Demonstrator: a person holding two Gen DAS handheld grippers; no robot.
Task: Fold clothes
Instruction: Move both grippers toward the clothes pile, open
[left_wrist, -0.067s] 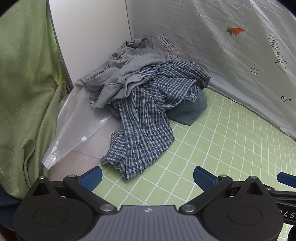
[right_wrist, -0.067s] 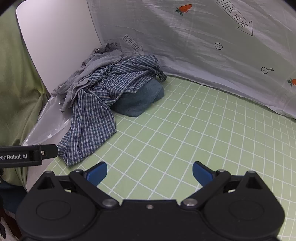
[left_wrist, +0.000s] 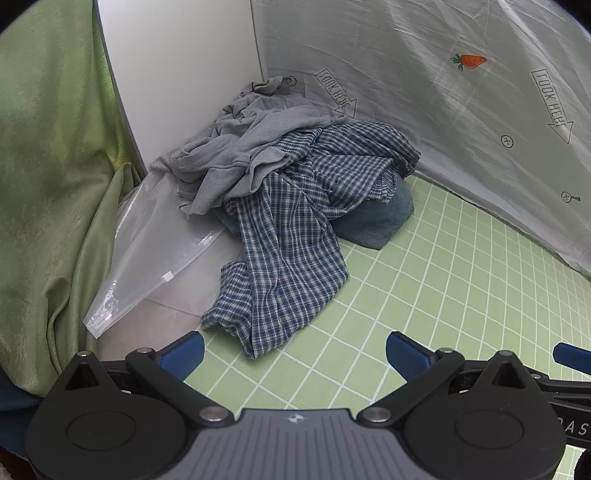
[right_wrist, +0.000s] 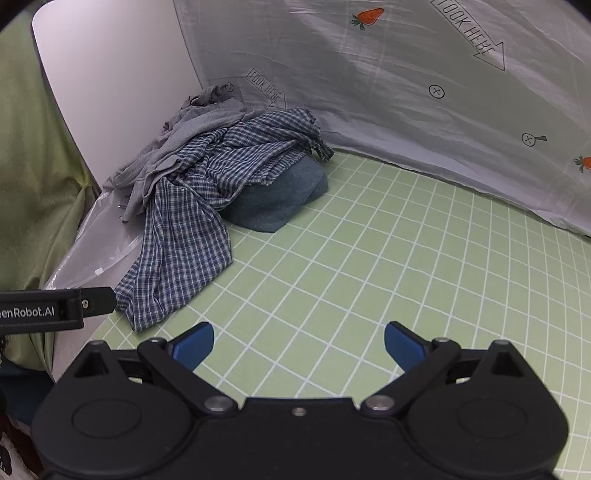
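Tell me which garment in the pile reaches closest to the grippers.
The blue-and-white checked shirt: its trailing end spills forward across the green grid mat, while the grey garment and teal one stay back in the corner.

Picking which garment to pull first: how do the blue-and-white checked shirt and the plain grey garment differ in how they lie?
The blue-and-white checked shirt spills forward onto the green grid mat; the plain grey garment stays bunched in the back corner. The checked one is patterned, the grey plain. Grey overlaps checked at the top. Both are crumpled, unfolded.

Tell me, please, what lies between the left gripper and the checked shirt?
Only bare green grid mat between the left gripper and the checked shirt, in the left wrist view.
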